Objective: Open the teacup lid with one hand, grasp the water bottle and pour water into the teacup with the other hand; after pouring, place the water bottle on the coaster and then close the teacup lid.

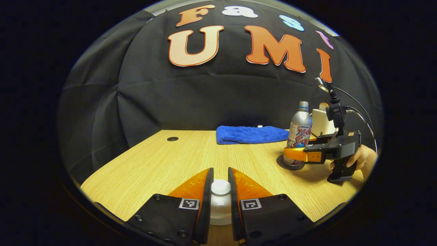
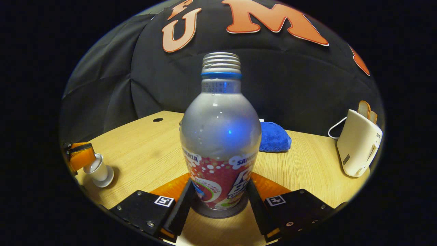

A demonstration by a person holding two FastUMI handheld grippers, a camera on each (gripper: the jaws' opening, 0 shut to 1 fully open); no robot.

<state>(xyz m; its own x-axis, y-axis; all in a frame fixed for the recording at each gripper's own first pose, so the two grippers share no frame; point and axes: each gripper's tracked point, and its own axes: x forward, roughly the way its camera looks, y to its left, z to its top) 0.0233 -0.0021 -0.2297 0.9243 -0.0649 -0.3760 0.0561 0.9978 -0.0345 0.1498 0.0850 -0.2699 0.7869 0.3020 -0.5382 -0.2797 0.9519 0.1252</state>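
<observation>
A white teacup point(image 2: 100, 172) stands on the wooden table point(image 1: 153, 164) at the left. Its white lid point(image 1: 220, 187) sits between the fingers of my left gripper point(image 1: 220, 171), which is shut on it; in the right gripper view this gripper point(image 2: 80, 155) sits at the cup's top. I cannot tell if the lid rests on the cup or is raised. A silver water bottle point(image 2: 220, 136) with a red label and no cap stands upright on a dark round coaster point(image 2: 218, 212). My right gripper point(image 2: 220, 182) is shut on its lower body. In the left gripper view, bottle point(image 1: 300, 126), coaster point(image 1: 280, 162) and right gripper point(image 1: 293, 155) are at the right.
A folded blue towel point(image 1: 251, 134) lies at the table's back. A cream toaster point(image 2: 358, 147) with bread slices stands at the far right, its cord trailing behind. A cable hole point(image 1: 172, 138) is at the back left. A hand point(image 1: 362, 159) holds the right gripper.
</observation>
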